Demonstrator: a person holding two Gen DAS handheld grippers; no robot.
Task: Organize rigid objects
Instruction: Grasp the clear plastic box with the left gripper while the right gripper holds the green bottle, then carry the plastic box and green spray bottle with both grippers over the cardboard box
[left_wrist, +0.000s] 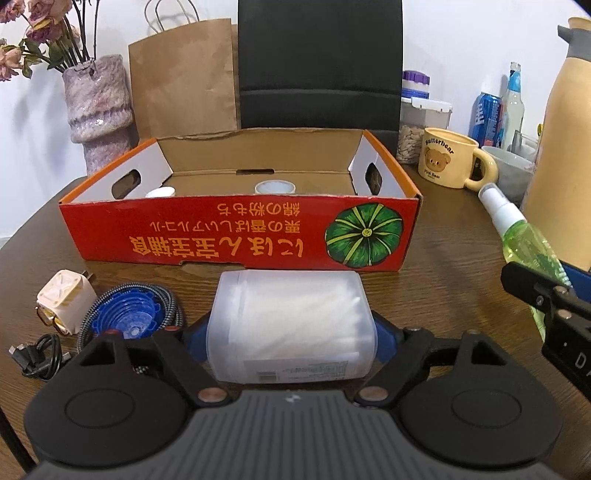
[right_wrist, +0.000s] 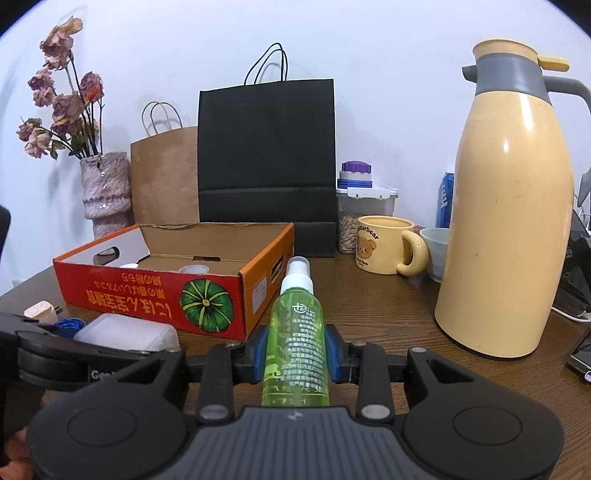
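My left gripper (left_wrist: 291, 332) is shut on a translucent white plastic box of cotton swabs (left_wrist: 291, 325), held just in front of the red cardboard box (left_wrist: 236, 232). My right gripper (right_wrist: 295, 354) is shut on a green spray bottle (right_wrist: 295, 339) with a white nozzle, to the right of the red box (right_wrist: 147, 299). The bottle also shows in the left wrist view (left_wrist: 524, 243). The red box is open and holds two small white cups (left_wrist: 275, 187). A cream plug adapter (left_wrist: 64, 295), a blue funnel on a braided cable (left_wrist: 127, 314) and a black cable (left_wrist: 37, 354) lie at the left.
A yellow thermos (right_wrist: 509, 229) stands at the right. A bear mug (right_wrist: 388, 243), a white bowl (right_wrist: 437, 251), a seed container (right_wrist: 364, 218) and a blue can (left_wrist: 487, 118) stand behind. Paper bags (right_wrist: 266, 162) and a flower vase (right_wrist: 105, 192) stand at the back.
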